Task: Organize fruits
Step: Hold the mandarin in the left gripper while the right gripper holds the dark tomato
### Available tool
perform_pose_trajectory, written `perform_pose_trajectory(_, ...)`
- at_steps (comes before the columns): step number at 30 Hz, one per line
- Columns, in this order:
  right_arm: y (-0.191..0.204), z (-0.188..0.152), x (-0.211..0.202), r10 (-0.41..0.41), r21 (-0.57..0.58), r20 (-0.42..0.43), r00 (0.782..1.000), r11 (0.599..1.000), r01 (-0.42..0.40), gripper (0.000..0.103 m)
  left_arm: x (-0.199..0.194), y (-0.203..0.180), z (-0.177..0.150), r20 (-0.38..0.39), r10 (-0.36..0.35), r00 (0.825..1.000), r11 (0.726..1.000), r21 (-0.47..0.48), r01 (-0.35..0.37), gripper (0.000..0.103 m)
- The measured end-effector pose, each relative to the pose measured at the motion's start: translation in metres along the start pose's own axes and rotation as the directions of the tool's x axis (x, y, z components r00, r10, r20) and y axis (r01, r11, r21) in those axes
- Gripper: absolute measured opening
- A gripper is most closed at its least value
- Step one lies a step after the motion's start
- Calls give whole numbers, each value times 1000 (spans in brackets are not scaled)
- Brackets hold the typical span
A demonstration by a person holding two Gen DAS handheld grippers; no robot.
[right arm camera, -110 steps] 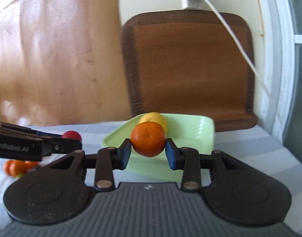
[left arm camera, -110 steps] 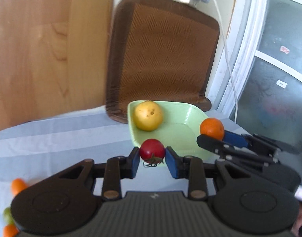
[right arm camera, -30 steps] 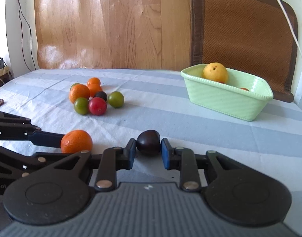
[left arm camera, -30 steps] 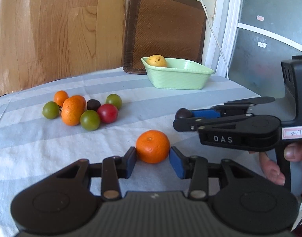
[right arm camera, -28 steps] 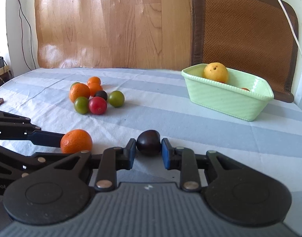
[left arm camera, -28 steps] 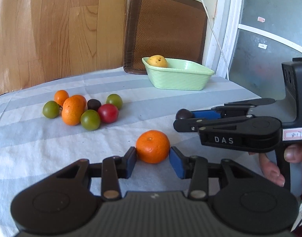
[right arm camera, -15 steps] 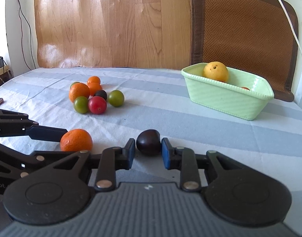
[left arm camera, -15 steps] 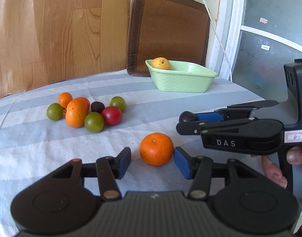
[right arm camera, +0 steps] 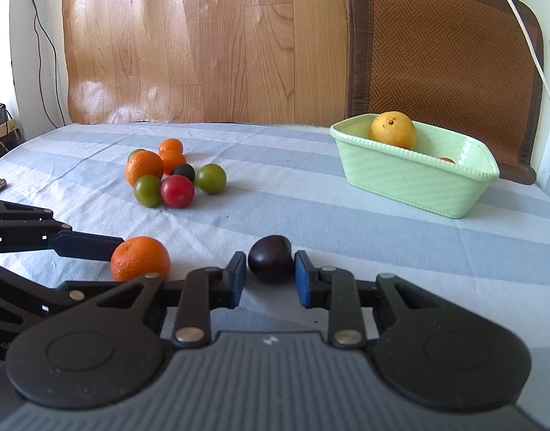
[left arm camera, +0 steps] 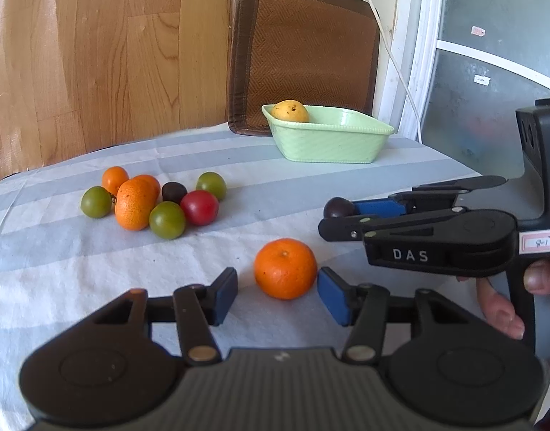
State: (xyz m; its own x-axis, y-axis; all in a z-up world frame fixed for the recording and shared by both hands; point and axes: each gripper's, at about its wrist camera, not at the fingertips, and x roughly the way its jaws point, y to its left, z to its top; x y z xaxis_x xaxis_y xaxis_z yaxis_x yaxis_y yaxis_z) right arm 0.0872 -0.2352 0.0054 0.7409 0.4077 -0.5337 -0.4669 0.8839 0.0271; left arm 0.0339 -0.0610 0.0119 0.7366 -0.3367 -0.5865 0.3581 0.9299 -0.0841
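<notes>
An orange (left arm camera: 285,268) rests on the striped cloth between the fingers of my left gripper (left arm camera: 277,289), whose jaws are opening; the left pad stands clear of it, the right pad close beside it. In the right wrist view that orange (right arm camera: 140,258) lies beside the left gripper's finger (right arm camera: 84,246). My right gripper (right arm camera: 269,276) is shut on a dark plum (right arm camera: 271,263), low over the cloth; it is also seen from the side (left arm camera: 337,208). A pale green dish (right arm camera: 411,179) with a yellow fruit (right arm camera: 392,129) stands at the back right.
A cluster of several oranges, green and red tomatoes and a dark plum (left arm camera: 160,201) lies on the cloth to the left. A brown woven mat (left arm camera: 303,54) leans on the wall behind the dish, with a white cable (left arm camera: 393,57) over it. A person's hand (left arm camera: 501,309) holds the right gripper.
The left jaws have spread away from the orange, which now sits free on the cloth. The right gripper has kept still with the plum in it.
</notes>
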Motion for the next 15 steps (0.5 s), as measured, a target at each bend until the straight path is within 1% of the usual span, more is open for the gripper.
perform_pose_trajectory(4, 0, 0, 0, 0, 0, 0, 1000, 1000, 0, 32, 1, -3, 0, -1, 0, 1000, 1000, 18, 0, 53)
perform_pose_trajectory(10, 0, 0, 0, 0, 0, 0, 1000, 1000, 0, 32, 2, -1, 0, 4, -8, 1000, 1000, -1, 8, 39)
perform_pose_trajectory(15, 0, 0, 0, -2, -4, 1, 1000, 1000, 2, 31, 1, -1, 0, 5, -6, 1000, 1000, 4, 6, 38)
